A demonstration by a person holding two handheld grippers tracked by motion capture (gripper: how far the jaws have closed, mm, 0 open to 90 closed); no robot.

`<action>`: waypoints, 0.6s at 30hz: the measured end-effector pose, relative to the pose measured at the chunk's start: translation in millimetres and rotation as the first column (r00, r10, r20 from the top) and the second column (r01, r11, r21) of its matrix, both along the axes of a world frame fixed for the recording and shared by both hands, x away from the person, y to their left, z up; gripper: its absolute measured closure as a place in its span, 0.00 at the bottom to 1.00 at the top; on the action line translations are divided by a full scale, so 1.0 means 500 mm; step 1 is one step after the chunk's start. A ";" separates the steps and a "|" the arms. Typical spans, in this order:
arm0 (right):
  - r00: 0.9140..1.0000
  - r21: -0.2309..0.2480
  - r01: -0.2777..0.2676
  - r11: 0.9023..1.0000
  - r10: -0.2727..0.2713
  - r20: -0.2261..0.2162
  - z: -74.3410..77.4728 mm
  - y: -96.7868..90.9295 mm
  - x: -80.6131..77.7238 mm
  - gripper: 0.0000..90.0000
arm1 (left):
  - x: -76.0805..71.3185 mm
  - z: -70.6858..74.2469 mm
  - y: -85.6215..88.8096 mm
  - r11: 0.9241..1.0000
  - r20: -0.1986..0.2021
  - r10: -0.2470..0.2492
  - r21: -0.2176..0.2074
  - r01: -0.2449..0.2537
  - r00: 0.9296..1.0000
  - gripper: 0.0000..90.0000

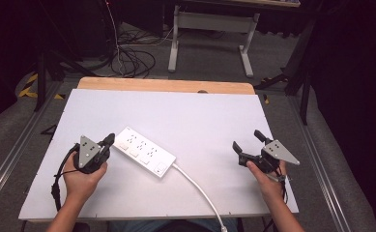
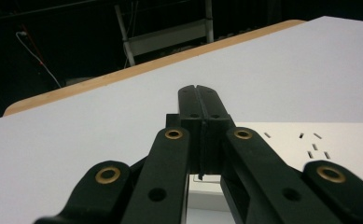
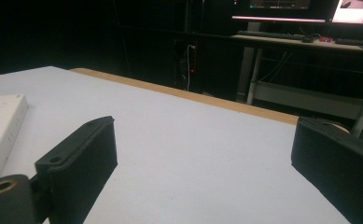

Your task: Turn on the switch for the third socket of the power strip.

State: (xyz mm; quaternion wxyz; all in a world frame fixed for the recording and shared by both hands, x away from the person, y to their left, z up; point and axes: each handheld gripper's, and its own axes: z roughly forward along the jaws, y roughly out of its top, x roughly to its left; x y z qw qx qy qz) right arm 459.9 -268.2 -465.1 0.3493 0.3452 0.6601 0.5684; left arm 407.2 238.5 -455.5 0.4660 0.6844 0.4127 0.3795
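A: Fingers first: the left gripper [image 2: 199, 100] has its pads pressed flat together with nothing between them; the right gripper [image 3: 202, 154] stands spread wide, nothing in it either.

B: And the power strip [image 1: 144, 151]?

A: It lies flat on the table [image 1: 214, 116], just beside the left gripper's tip and well apart from the right; its white cable [image 1: 200, 191] trails toward the person.

B: So nothing done yet?

A: I'd judge so; strip untouched, every step left.
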 end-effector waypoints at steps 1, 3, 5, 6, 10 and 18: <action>1.000 0.000 0.000 1.000 0.000 -0.001 0.000 0.000 0.000 0.08 | 0.000 0.000 0.000 1.000 -0.002 -0.002 -0.001 0.002 1.000 1.00; 1.000 0.000 0.000 1.000 0.000 0.000 0.000 0.000 0.000 0.08 | 0.001 -0.001 -0.001 1.000 -0.005 -0.004 -0.003 0.004 1.000 1.00; 1.000 0.001 0.000 1.000 0.000 -0.001 0.000 0.000 0.000 0.08 | 0.002 -0.002 -0.001 1.000 -0.012 -0.006 0.004 0.006 1.000 1.00; 1.000 0.001 0.000 1.000 0.000 -0.001 0.000 0.000 0.000 0.08 | 0.003 -0.003 -0.002 1.000 -0.020 -0.010 0.007 0.010 1.000 1.00; 1.000 0.000 0.001 1.000 -0.001 0.000 0.000 0.000 0.000 0.08 | 0.005 -0.005 -0.004 1.000 -0.028 -0.015 0.017 0.015 0.999 1.00; 1.000 0.002 0.001 1.000 -0.001 0.000 0.000 0.000 -0.001 0.08 | 0.009 -0.011 -0.008 0.999 -0.055 -0.028 0.027 0.030 0.998 1.00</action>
